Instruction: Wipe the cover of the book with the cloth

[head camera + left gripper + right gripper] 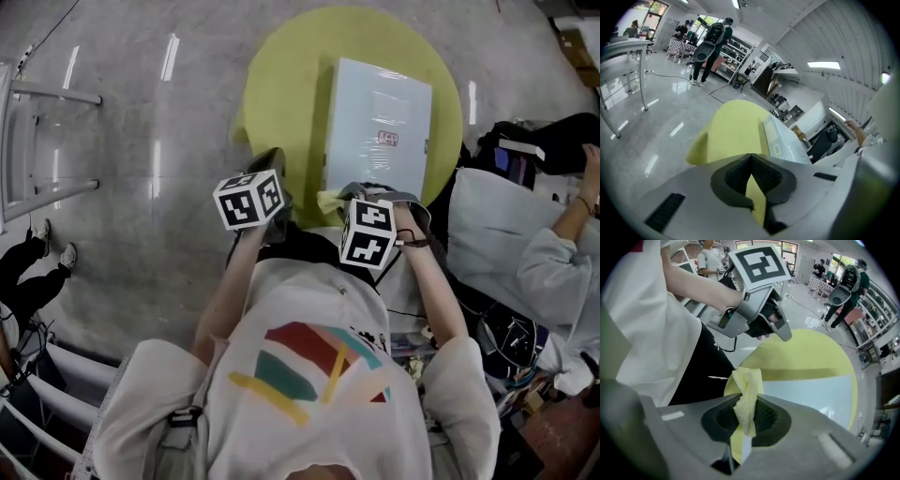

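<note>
Item, your station, bench as the reference;

1. Round yellow-green bench (pixel 281 94); it stands on a glossy grey floor (pixel 141 169), directly in front of you.

2. Pale blue-white rectangular book with a glossy cover (pixel 380 127); it lies flat on the bench's right half, cover up, with a small red-and-white label near its right edge; its near short edge sits close to the bench rim on your side.

3. Thin yellow cloth (pixel 746 394); crumpled and twisted, it is at the bench's near rim, just at the book's near edge.

4. Your right gripper (pixel 747 416); its fingers are closed on the cloth, which is pinched between the pads with a loose end standing up past them; the gripper points down over the near rim of the bench.

5. Your left gripper (pixel 751 173); its fingers are pressed together with nothing between them; it is over the bench's near-left rim, left of the book and not touching it.

6. Seated person in a pale sleeve (pixel 553 262); right of the bench, well apart from the book.
</note>
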